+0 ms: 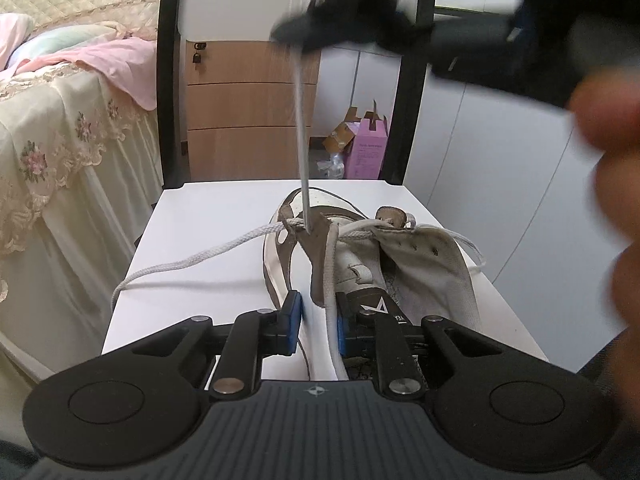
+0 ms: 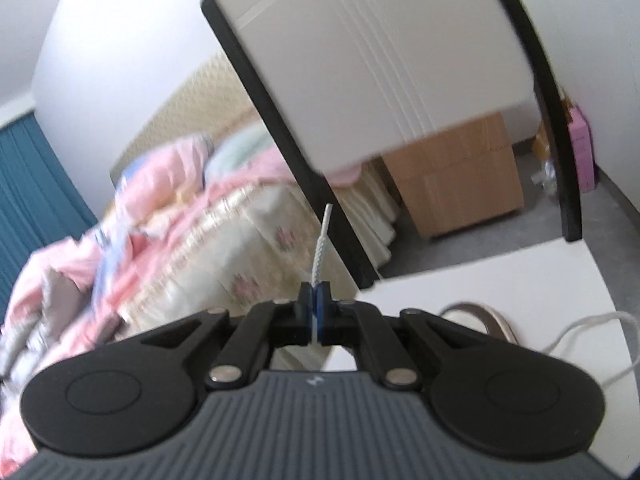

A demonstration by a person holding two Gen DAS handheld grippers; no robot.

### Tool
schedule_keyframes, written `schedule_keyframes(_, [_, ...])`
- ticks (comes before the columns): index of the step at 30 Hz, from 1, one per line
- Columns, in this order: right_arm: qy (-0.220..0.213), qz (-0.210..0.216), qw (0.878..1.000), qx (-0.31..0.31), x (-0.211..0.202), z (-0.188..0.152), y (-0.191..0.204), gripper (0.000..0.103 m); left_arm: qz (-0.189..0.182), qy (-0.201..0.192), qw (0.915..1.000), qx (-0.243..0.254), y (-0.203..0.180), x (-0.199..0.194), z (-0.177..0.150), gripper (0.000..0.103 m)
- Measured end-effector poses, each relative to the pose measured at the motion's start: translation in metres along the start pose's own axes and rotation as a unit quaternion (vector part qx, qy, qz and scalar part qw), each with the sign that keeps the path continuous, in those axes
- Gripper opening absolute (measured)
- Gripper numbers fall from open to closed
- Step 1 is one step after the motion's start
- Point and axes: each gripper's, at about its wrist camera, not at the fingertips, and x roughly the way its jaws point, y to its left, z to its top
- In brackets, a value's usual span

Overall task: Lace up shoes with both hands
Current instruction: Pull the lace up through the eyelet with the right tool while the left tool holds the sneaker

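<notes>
Up top, blurred right gripper (image 1: 304, 34) pinches lace (image 1: 302, 128); left gripper (image 1: 316, 320) open astride shoe (image 1: 360, 248).

The left wrist view sits low and very near the white table (image 1: 192, 240), looking level along the left gripper (image 1: 318, 320) at the shoe (image 1: 360, 256) straight ahead at 12 o'clock, with the bed (image 1: 60, 140) at 9 o'clock. The right wrist view is higher and rolled, facing out over the table's edge toward the bed (image 2: 180, 240), the shoe (image 2: 476, 316) only a sliver at 4 o'clock. Both views share the table, the bed, the wooden cabinet (image 1: 252, 108) and the pink box (image 2: 580, 148).
</notes>
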Motion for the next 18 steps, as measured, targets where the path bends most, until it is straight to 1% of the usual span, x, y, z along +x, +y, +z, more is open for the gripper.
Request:
schedule_keyframes(4, [-0.031,0.010,0.999,-0.011,-0.019,0.022,0.021,0.003,-0.002,0.001,1.0000,0.002,0.001,0.001,0.000,0.020])
schedule_keyframes(7, [-0.056,0.018,0.998,-0.022,-0.033,0.040,0.037,0.003,-0.004,0.004,1.0000,-0.008,0.003,0.001,-0.001,0.020])
schedule_keyframes(11, [-0.101,0.040,0.993,-0.046,-0.049,0.081,0.068,0.003,-0.001,0.004,1.0000,-0.001,0.000,0.001,-0.001,0.020])
schedule_keyframes(18, [-0.150,0.066,0.982,-0.095,-0.066,0.134,0.116,0.003,0.002,0.006,1.0000,0.007,-0.002,0.004,-0.001,0.020])
